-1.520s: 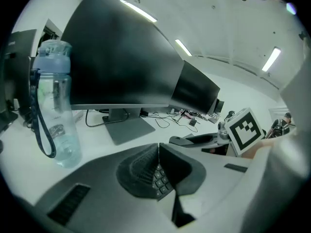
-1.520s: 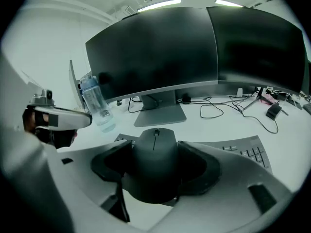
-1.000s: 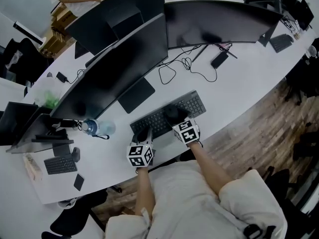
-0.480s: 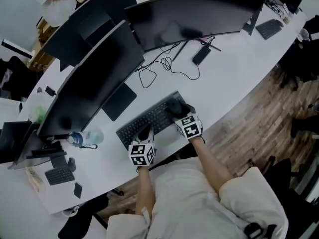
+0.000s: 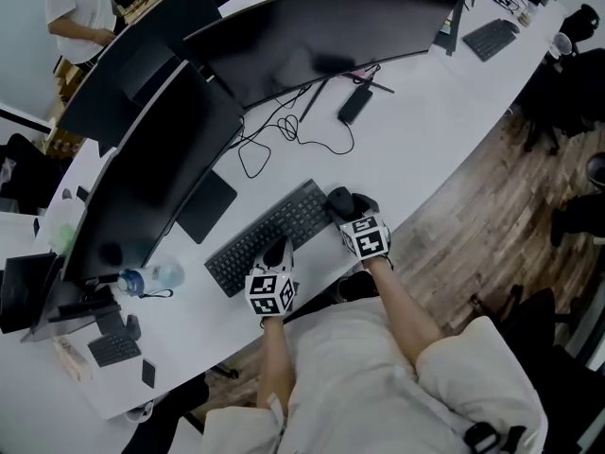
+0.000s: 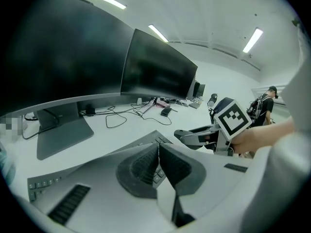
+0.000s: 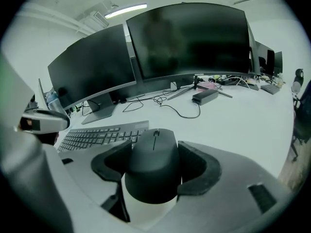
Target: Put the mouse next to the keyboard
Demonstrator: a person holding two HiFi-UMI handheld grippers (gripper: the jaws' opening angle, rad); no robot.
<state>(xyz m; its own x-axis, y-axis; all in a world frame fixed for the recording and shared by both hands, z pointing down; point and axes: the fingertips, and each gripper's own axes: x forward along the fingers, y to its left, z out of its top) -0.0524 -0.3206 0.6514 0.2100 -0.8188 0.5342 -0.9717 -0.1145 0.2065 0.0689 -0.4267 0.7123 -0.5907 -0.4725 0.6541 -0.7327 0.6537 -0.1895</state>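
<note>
My right gripper, in the head view, clamps the mouse just beside the keyboard's right end; the left gripper view shows my left gripper pinched together, empty; the right gripper view shows the mouse lying lengthwise between my pads, wheel end pointing away toward the monitors.

Black matte computer mouse: underside and rear hidden between the right gripper pads.
Dark flat keyboard: mostly hidden behind the closed left gripper in its own view.
Person in white top: cut off by the head view's top edge.
Small dark items at the white table's left end: too small to identify.
</note>
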